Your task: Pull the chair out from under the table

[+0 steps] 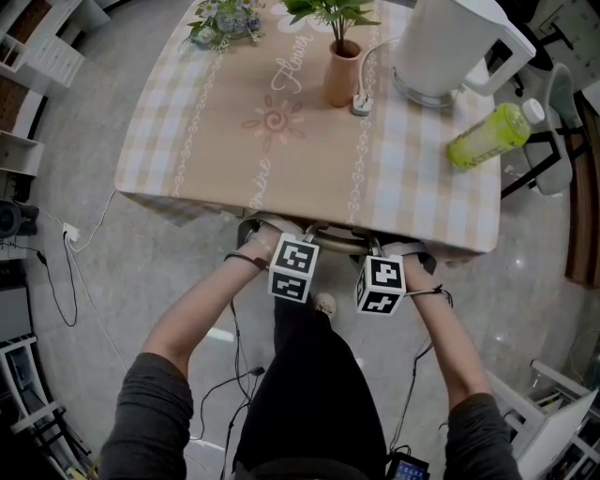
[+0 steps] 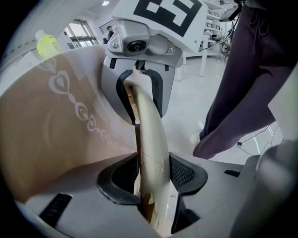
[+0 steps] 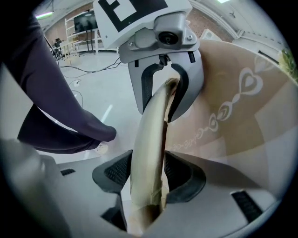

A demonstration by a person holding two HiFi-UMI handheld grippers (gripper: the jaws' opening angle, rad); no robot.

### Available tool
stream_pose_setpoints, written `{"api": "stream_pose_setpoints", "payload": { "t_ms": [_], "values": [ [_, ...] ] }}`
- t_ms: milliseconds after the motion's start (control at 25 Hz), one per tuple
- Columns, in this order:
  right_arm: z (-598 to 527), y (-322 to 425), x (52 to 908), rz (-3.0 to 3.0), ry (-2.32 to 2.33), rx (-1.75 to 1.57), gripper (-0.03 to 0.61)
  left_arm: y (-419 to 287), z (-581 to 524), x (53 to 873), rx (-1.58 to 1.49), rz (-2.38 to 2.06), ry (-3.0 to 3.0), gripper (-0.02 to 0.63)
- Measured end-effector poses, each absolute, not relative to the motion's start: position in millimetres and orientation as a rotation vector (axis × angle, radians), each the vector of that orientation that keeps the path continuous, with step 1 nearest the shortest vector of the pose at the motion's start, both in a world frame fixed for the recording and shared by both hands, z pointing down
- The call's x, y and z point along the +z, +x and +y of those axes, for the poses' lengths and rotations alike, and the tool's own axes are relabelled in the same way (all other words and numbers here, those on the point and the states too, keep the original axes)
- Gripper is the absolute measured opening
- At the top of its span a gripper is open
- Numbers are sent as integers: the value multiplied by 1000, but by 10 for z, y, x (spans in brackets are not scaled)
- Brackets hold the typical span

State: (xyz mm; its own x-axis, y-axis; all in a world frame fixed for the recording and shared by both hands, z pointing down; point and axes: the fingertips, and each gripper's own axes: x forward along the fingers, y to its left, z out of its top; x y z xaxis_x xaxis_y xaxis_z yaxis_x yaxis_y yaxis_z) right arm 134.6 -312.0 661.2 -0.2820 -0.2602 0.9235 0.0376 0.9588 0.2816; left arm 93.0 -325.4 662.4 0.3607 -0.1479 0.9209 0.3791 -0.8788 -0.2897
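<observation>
The chair is tucked under the table (image 1: pixel 216 122); only its pale curved top rail (image 1: pixel 330 240) shows below the checked cloth's near edge. My left gripper (image 1: pixel 279 246) and right gripper (image 1: pixel 391 251) point down over that rail, left and right of its middle. In the left gripper view the cream rail (image 2: pixel 149 125) runs between the left gripper's (image 2: pixel 152 175) open jaws, close to both pads. In the right gripper view the rail (image 3: pixel 151 135) likewise lies between the right gripper's (image 3: pixel 148 174) open jaws. Seat and legs are hidden.
On the table stand a white kettle (image 1: pixel 441 47), a green bottle (image 1: pixel 492 134), a potted plant (image 1: pixel 343 73) and flowers (image 1: pixel 225 21). The person's dark-trousered legs (image 1: pixel 309 375) are right behind the chair. Cables (image 1: pixel 66 272) trail on the floor at left; another chair (image 1: pixel 555 141) stands at right.
</observation>
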Motion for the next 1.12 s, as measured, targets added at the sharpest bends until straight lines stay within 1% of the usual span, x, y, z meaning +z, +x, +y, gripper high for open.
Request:
{"api": "stream_pose_setpoints", "payload": {
  "t_ms": [80, 120, 200, 480, 1120],
  "values": [
    [-3131, 1332, 6616, -1831, 167, -300, 201, 922, -3242, 6638, -1542, -213, -2170, 173],
    [-3125, 1331, 6625, -1827, 161, -291, 190, 919, -3234, 6643, -1540, -219, -2167, 170],
    [-3107, 1332, 6637, -1829, 150, -262, 147, 916, -3225, 6647, -1536, -228, -2157, 159],
    [-3076, 1326, 6646, -1830, 135, -212, 143, 915, -3224, 6654, -1549, -233, -2153, 153],
    [-3076, 1314, 6626, -1810, 137, -212, 141, 915, -3203, 6657, -1587, -233, -2144, 152]
  ]
}}
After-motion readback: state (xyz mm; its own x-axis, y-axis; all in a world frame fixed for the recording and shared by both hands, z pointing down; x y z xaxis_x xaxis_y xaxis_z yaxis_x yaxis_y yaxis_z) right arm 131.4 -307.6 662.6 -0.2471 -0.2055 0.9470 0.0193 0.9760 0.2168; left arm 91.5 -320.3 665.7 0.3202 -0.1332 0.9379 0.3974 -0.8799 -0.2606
